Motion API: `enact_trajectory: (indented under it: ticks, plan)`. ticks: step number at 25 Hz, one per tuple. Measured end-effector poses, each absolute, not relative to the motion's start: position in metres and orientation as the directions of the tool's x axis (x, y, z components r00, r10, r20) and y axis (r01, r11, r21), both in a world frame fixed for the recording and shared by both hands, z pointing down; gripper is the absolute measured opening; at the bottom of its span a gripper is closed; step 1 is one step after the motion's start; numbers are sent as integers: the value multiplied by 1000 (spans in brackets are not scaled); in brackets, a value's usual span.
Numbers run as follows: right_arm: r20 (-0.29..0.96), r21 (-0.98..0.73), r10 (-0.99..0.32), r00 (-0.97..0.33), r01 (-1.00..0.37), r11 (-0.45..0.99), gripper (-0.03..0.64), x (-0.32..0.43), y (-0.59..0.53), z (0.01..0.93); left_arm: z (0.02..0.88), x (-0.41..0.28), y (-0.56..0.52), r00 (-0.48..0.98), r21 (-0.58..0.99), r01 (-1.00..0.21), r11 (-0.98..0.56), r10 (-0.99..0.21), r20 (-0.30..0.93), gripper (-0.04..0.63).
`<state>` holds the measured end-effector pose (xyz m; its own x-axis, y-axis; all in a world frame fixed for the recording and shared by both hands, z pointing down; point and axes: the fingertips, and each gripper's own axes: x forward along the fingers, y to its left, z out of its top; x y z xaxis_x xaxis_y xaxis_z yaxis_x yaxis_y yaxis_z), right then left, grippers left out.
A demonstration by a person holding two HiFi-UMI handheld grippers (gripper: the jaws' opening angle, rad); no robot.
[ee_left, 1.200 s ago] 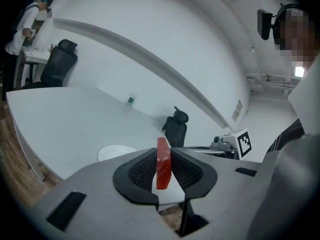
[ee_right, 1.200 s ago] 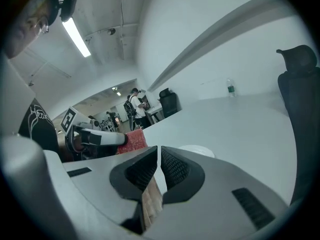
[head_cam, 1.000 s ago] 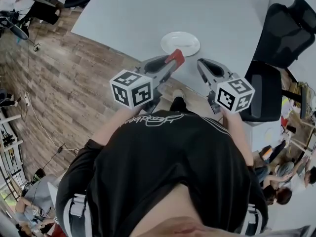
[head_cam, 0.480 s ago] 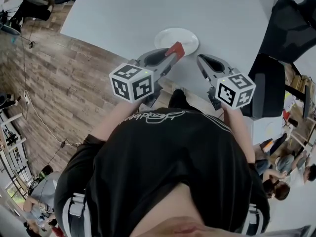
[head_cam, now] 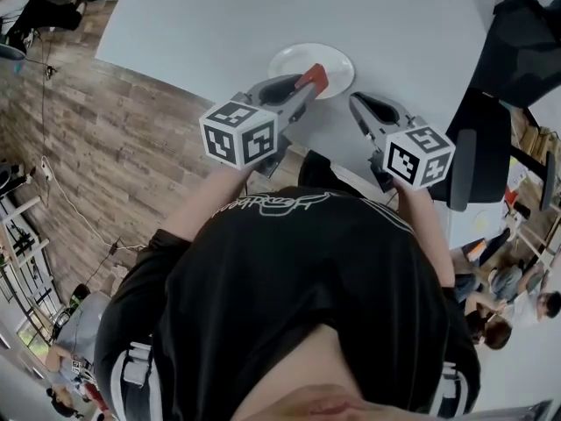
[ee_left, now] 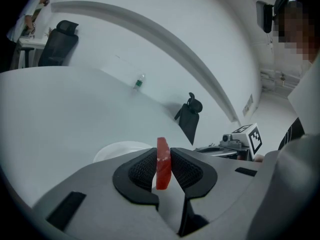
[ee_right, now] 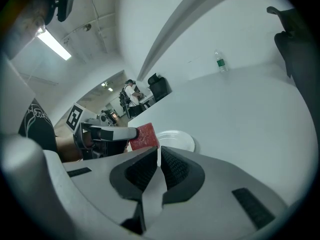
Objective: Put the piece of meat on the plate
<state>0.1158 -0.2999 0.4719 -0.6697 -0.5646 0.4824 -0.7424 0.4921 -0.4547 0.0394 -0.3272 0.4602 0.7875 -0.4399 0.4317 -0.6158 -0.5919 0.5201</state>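
A flat red piece of meat [head_cam: 313,79] stands on edge between the pads of my left gripper [head_cam: 311,82], which is shut on it. In the head view it hangs over the near edge of the white plate [head_cam: 296,58] on the pale table [head_cam: 263,11]. The left gripper view shows the meat [ee_left: 163,163] clamped upright, with the plate [ee_left: 117,150] just beyond the jaws. My right gripper [head_cam: 358,103] hovers to the right of the plate, shut and empty. The right gripper view shows its closed pads [ee_right: 159,166], the meat [ee_right: 145,135] and the plate [ee_right: 176,140].
A black office chair [head_cam: 517,46] stands at the table's right side. A small bottle [ee_left: 139,81] stands far across the table. Wood floor [head_cam: 131,139] lies to the left of the table edge. People sit at desks in the background.
Both grippers have sunk and edged forward toward the plate. The meat stays clamped in the left gripper and now overlaps the plate's near rim.
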Motion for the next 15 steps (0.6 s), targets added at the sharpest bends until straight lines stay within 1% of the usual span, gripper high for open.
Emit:
enact_trajectory:
  ticks: [15]
  plan:
    - [507, -483, -543, -669, -743, 464, 23, 122, -317, 495, 500, 47, -346, 781, 552, -624, -553, -414, 467, 89]
